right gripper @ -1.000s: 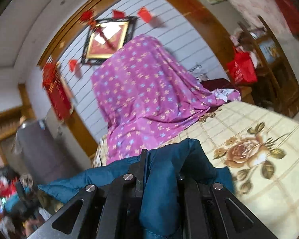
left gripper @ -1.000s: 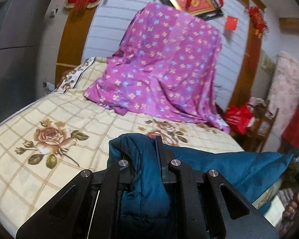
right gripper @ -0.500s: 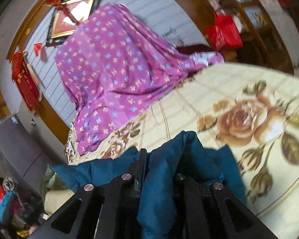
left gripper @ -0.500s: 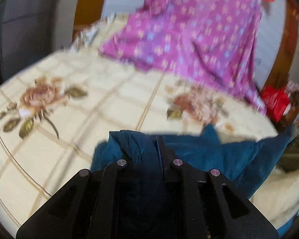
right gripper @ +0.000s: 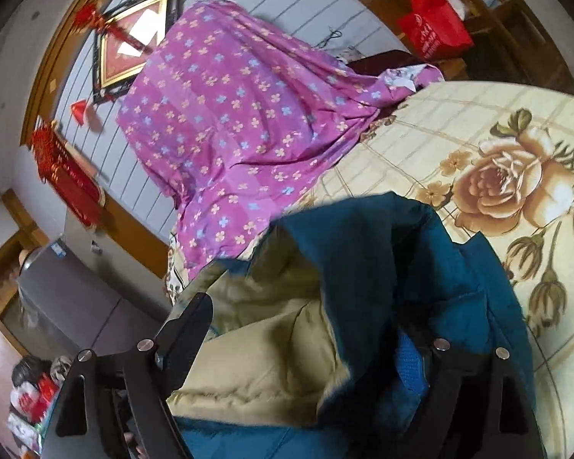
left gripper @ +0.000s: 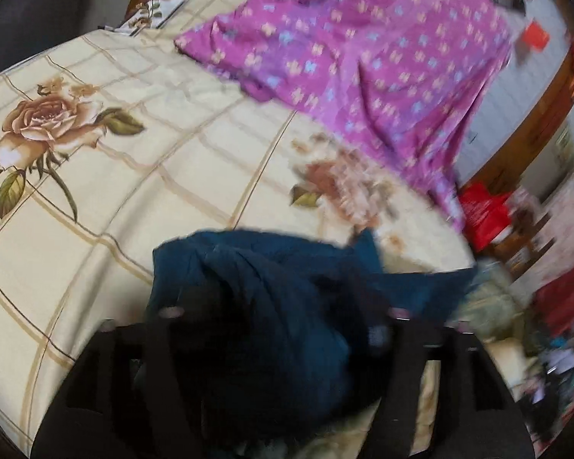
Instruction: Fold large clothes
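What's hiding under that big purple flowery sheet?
The purple flower-print sheet drapes over something tall at the head of the cream rose-patterned bed. Only its bulky outline shows; what it covers stays hidden.

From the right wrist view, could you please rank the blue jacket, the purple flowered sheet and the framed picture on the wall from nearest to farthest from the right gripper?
1. Blue jacket, between the opening jaws of the right gripper.
2. Purple flowered sheet, draped beyond, at the bed's far side.
3. Framed picture, upper left on the wall.

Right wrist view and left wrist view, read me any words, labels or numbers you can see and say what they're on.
No text can be read.
Red bag: white printing, too blurred.
Red hanging decoration: gold marks, too small.
Grey cabinet sticker: illegible.
Framed picture: glare, nothing legible.
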A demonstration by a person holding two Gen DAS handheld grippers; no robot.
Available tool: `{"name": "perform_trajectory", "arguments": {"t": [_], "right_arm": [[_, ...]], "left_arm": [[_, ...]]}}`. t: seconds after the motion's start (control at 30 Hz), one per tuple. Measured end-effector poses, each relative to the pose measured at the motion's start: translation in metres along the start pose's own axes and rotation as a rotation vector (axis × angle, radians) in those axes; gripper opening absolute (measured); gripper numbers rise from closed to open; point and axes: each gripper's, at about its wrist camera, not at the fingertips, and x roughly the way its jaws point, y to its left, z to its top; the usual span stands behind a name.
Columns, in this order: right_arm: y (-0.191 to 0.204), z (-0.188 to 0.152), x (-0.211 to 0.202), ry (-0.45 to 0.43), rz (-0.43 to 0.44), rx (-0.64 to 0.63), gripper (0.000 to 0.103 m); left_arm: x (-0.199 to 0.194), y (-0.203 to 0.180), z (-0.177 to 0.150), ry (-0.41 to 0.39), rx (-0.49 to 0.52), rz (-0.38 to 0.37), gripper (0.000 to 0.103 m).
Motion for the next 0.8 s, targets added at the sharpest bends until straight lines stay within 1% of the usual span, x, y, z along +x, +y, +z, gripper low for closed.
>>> {"name": "perform_trajectory", "arguments": {"t": [0.03, 0.13, 0.17, 0.2, 0.27, 0.33, 0.4, 0.47, 0.53, 0.67, 0.77, 0.8], "right_arm": [[0.004, -0.001, -0.004, -0.004, -0.005, -0.016, 0.084], [0.017, -0.004, -0.018, -0.027, -0.032, -0.089, 0.084], [0.024, -0.005, -0.023, -0.04, -0.044, -0.132, 0.084], [0.028, -0.005, -0.026, -0.048, -0.05, -0.161, 0.084], [0.041, -0.009, -0.031, -0.06, -0.057, -0.245, 0.084], [0.051, -0.014, -0.033, -0.058, -0.042, -0.303, 0.084], [0.057, -0.019, -0.03, -0.031, -0.02, -0.333, 0.084], [0.059, -0.023, -0.024, -0.015, -0.027, -0.348, 0.084], [0.06, -0.027, -0.016, 0.006, -0.031, -0.349, 0.084], [0.06, -0.029, -0.002, 0.032, -0.061, -0.337, 0.084], [0.065, -0.026, 0.013, 0.039, -0.122, -0.331, 0.084], [0.064, -0.021, 0.025, 0.068, -0.16, -0.309, 0.084]], "left_arm": [[-0.009, 0.0, 0.002, -0.031, -0.002, -0.001, 0.077], [-0.05, -0.004, 0.005, -0.175, 0.005, 0.01, 0.077], [-0.058, -0.005, 0.005, -0.205, 0.01, 0.004, 0.081], [-0.07, -0.009, 0.003, -0.243, 0.034, -0.014, 0.082], [-0.08, -0.019, -0.001, -0.272, 0.088, -0.031, 0.082], [-0.079, -0.029, -0.005, -0.264, 0.145, -0.033, 0.082], [-0.072, -0.036, -0.009, -0.239, 0.18, -0.038, 0.082], [-0.066, -0.039, -0.012, -0.217, 0.192, -0.028, 0.082], [-0.059, -0.042, -0.014, -0.197, 0.194, -0.037, 0.082], [-0.038, -0.054, -0.017, -0.13, 0.212, -0.038, 0.082], [-0.014, -0.067, -0.014, -0.083, 0.243, -0.016, 0.082], [-0.005, -0.069, -0.013, -0.061, 0.251, -0.002, 0.082]]}}
